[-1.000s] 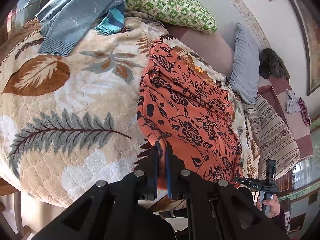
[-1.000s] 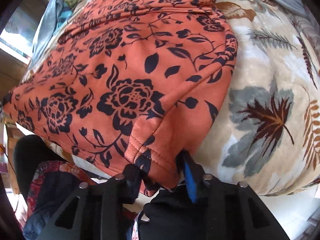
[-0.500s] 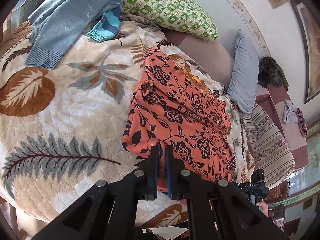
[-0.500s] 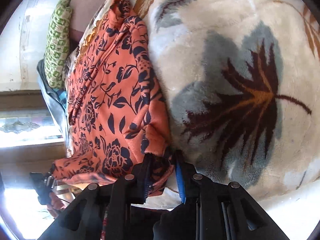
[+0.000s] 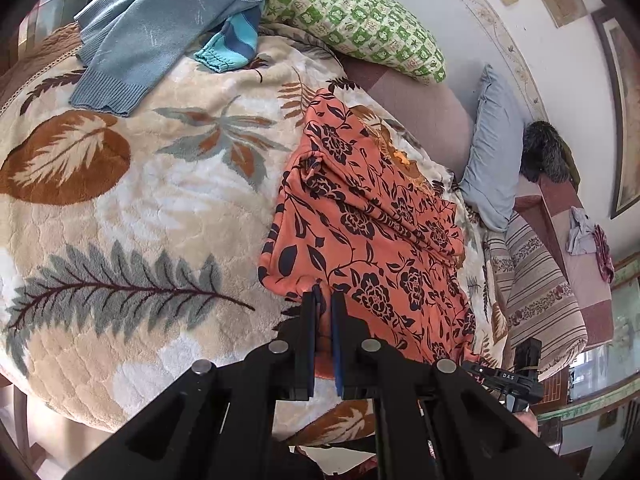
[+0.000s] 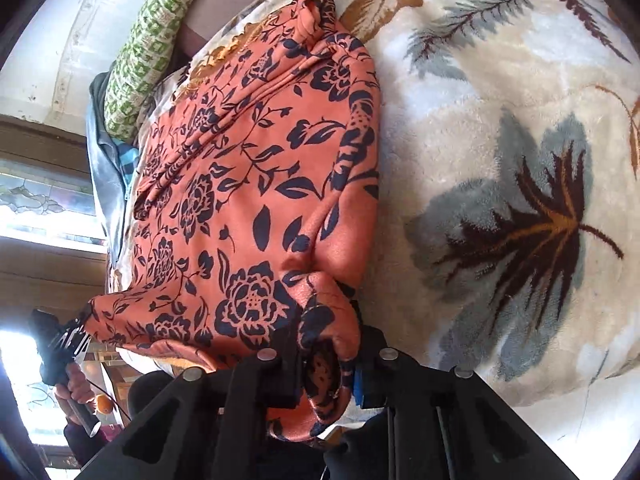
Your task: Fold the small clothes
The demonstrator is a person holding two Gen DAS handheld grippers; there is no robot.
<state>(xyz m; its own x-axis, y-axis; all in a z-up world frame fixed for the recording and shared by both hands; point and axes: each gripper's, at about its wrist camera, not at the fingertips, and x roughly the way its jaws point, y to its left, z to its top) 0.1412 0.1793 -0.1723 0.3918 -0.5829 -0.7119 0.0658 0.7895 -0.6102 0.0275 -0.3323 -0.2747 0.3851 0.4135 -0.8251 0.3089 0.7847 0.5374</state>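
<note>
**Clearly pinned at both near corners: the orange floral garment on the bed**

Spread lengthwise over the leaf-patterned blanket (image 5: pixel 120 208), the orange floral garment (image 5: pixel 360 220) lies rumpled, with long creases running along it and its near hem drawn toward the bed's edge. Its far end tapers into a bunched point close to the green checked pillow (image 5: pixel 352 12).

The left gripper (image 5: pixel 324 308) is clenched on the garment's near left corner; a strip of orange cloth shows squeezed between its two dark fingers. The right gripper (image 6: pixel 326 356) is likewise clamped on the opposite near corner, where a thick gathered wad of the fabric bulges between the pads and hangs below them. In the right wrist view the left gripper (image 6: pixel 76 330) appears at the lower left, at the other end of the hem, with the person's hand (image 6: pixel 74 388) around its handle. In the left wrist view the right gripper's body shows at the lower right, past the hem.

Farther out, a light blue knit sweater (image 5: pixel 160 20) lies heaped at the blanket's far side, with a teal striped piece (image 5: pixel 228 48) tucked against it, both well apart from the orange garment. A grey pillow (image 5: pixel 492 148) leans by the wall, and a striped cushion (image 5: pixel 536 288) sits beyond the bed's right edge.
</note>
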